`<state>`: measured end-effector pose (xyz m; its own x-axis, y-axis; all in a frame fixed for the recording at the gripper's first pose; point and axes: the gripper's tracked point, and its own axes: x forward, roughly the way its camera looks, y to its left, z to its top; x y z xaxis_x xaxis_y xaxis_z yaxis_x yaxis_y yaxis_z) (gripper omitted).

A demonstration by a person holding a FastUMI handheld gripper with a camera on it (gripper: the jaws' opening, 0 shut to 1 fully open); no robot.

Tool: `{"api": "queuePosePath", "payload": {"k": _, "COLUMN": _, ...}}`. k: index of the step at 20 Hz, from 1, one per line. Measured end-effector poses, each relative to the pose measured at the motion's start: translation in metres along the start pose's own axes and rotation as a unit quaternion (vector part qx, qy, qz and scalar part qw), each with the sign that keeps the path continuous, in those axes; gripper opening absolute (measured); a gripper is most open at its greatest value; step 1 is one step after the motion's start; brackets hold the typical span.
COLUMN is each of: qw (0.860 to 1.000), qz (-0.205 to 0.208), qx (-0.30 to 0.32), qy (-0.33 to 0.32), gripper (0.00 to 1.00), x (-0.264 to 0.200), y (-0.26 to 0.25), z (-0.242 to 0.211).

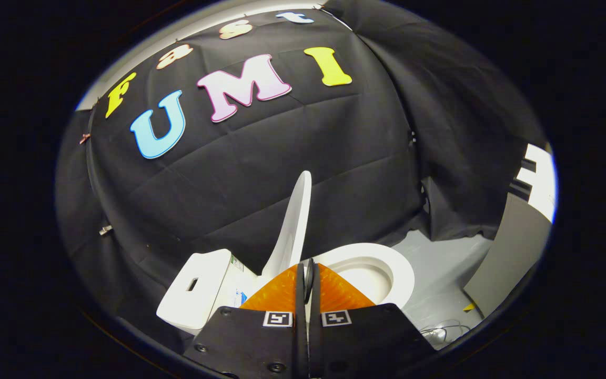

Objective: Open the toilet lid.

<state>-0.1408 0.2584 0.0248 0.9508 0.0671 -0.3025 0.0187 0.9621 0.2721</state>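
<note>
A white toilet stands against the black cloth, its tank (198, 289) to the left of my fingers and the open bowl (387, 268) to their right. The lid (296, 221) is raised and stands nearly upright, seen edge-on, rising straight beyond my fingertips. My gripper (308, 271) is shut, its two fingers pressed together with only a thin slit between them. The lower end of the lid runs down behind the left finger (276, 292). Whether the tips touch the lid I cannot tell.
Grey floor (440, 263) stretches to the right of the bowl. A grey panel (508, 252) leans at the far right, with a thin cable (440, 332) and a small yellow scrap (470, 306) on the floor near it. Black cloth hangs close behind the toilet.
</note>
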Motion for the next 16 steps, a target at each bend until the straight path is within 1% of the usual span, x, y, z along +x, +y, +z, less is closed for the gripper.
{"api": "queuePosePath", "payload": {"k": 5, "qw": 0.999, "qz": -0.008, "qx": -0.034, "qy": -0.027, "gripper": 0.06, "x": -0.003, "y": 0.04, "z": 0.009}}
{"api": "queuePosePath", "payload": {"k": 9, "qw": 0.997, "qz": 0.01, "qx": -0.069, "qy": -0.039, "gripper": 0.06, "x": -0.012, "y": 0.081, "z": 0.012}}
{"api": "queuePosePath", "payload": {"k": 11, "qw": 0.996, "qz": 0.018, "qx": -0.076, "qy": -0.046, "gripper": 0.06, "x": -0.018, "y": 0.102, "z": 0.01}}
{"api": "queuePosePath", "payload": {"k": 13, "qw": 0.994, "qz": 0.024, "qx": -0.092, "qy": -0.062, "gripper": 0.06, "x": -0.023, "y": 0.125, "z": 0.008}}
{"api": "queuePosePath", "payload": {"k": 16, "qw": 0.989, "qz": 0.01, "qx": -0.127, "qy": -0.08, "gripper": 0.06, "x": -0.025, "y": 0.142, "z": 0.003}}
